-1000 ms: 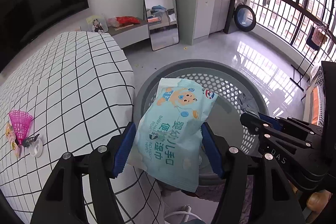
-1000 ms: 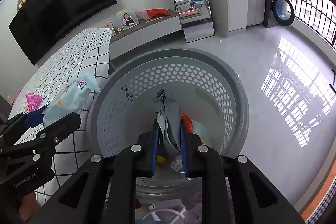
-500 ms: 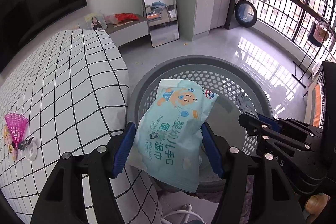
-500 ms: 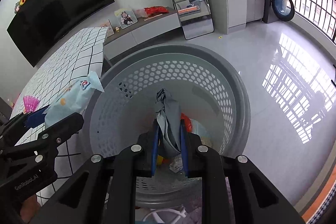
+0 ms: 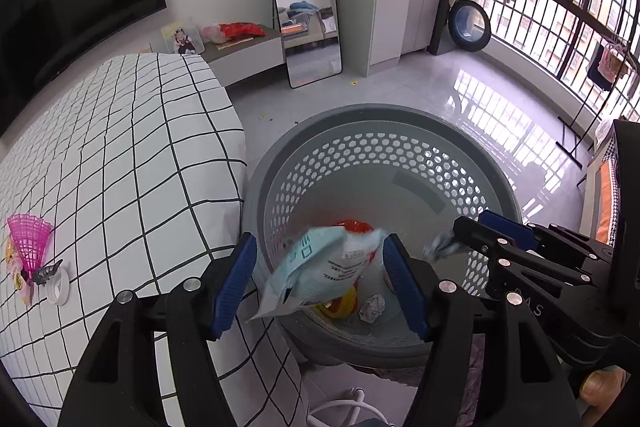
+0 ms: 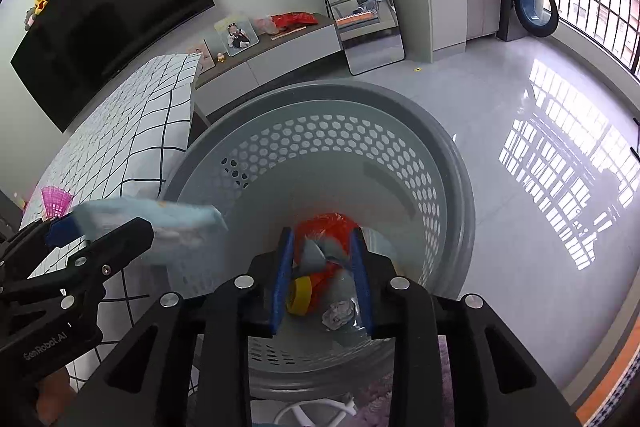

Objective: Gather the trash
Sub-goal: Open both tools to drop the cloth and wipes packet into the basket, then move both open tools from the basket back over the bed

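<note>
A grey perforated basket (image 5: 360,115) stands on the floor beside the bed, under both grippers. My left gripper (image 5: 320,241) is over its near rim and its jaws are opening. The light-blue wet-wipes pack (image 5: 320,267) lies tipped and blurred between the blue pads, slipping down and no longer pinched. My right gripper (image 6: 322,237) hangs over the basket (image 6: 320,95) and its jaws are opening too. A grey-blue scrap (image 6: 316,253) sits loose between them. The wipes pack (image 6: 160,223) also shows blurred at the left of the right wrist view.
An orange-red wrapper (image 5: 354,227), a yellow tape roll (image 6: 300,293) and a crumpled paper ball (image 5: 372,307) lie in the basket's bottom. The bed with its checked sheet (image 5: 120,167) is at the left and bears a pink shuttlecock (image 5: 30,239). A white cable (image 5: 336,405) lies on the floor below.
The wipes pack has tipped over and slid down between the left pads. The right jaws have parted, and the grey-blue scrap has sunk lower between them.
</note>
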Available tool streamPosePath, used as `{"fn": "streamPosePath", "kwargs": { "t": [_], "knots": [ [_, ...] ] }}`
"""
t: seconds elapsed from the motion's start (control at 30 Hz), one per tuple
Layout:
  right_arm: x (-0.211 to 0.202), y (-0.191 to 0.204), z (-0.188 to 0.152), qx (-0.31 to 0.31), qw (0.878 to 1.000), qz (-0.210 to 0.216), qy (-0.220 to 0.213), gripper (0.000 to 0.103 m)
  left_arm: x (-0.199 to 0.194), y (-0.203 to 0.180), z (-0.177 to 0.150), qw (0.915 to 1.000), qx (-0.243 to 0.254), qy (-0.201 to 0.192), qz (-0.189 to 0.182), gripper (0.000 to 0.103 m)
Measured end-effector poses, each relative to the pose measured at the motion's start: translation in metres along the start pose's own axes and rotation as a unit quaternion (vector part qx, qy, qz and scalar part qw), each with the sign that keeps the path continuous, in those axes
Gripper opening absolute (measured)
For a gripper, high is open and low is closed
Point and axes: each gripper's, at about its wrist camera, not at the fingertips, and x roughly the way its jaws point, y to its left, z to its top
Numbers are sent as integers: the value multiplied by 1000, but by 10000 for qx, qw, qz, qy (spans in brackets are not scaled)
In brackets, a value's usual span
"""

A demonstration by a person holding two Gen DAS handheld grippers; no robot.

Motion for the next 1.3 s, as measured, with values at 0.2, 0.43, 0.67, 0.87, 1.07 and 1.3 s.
{"fn": "streamPosePath", "kwargs": {
  "t": [0.2, 0.43, 0.67, 0.87, 1.07, 1.3],
  "knots": [
    [-6, -1, -1, 32, 9999, 16, -155, 55, -1, 3, 0, 10000, -41, -21, 30, 73],
    [-5, -4, -2, 76, 9999, 28, -140, 55, -2, 2, 0, 10000, -64, -6, 37, 73],
    [-5, -4, -2, 102, 9999, 42, -126, 55, -3, 4, 0, 10000, -56, -3, 23, 75],
    [-7, -2, -4, 97, 9999, 25, -137, 57, -7, 6, 1, 9999, -86, -28, 45, 80],
    [-13, 2, -6, 53, 9998, -30, -172, 60, -12, 12, 0, 9998, -165, -80, 54, 85],
    [-21, 12, -10, -6, 9997, -42, -257, 67, -23, 23, -3, 9994, -279, -175, 74, 90]
  ]
}}
